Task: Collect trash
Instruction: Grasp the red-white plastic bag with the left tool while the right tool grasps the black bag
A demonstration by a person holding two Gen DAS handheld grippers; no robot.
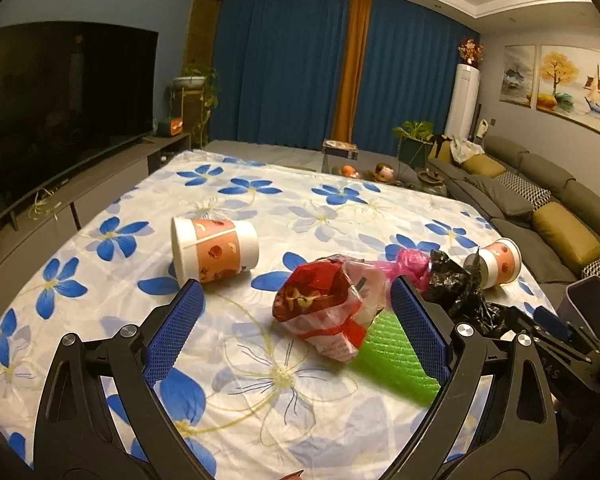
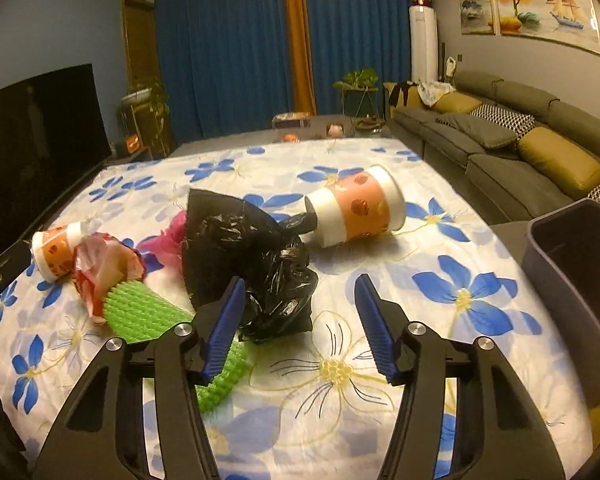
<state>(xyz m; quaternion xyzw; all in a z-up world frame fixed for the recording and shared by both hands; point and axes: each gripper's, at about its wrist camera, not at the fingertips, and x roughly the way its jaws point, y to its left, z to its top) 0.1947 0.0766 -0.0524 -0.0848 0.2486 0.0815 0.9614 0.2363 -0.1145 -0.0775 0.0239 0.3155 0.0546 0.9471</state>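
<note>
Trash lies on a table under a white cloth with blue flowers [image 1: 112, 280]. In the left wrist view my left gripper [image 1: 296, 282] is open around a crumpled red and clear wrapper [image 1: 324, 304], its pads apart from it. The wrapper rests on a green foam sheet [image 1: 396, 360]. An orange paper cup [image 1: 214, 248] lies on its side to the left. In the right wrist view my right gripper [image 2: 300, 280] stands open. A crumpled black bag [image 2: 244, 248] lies against its left finger, with bare cloth by the right one. A pink bag [image 2: 168, 236] and a second tipped cup [image 2: 360, 208] lie beyond.
A grey bin [image 2: 572, 264] stands at the table's right edge. A grey sofa [image 2: 520, 140] with cushions runs along the right, and a dark TV [image 1: 60, 120] on a low cabinet along the left. Plants and blue curtains fill the far end.
</note>
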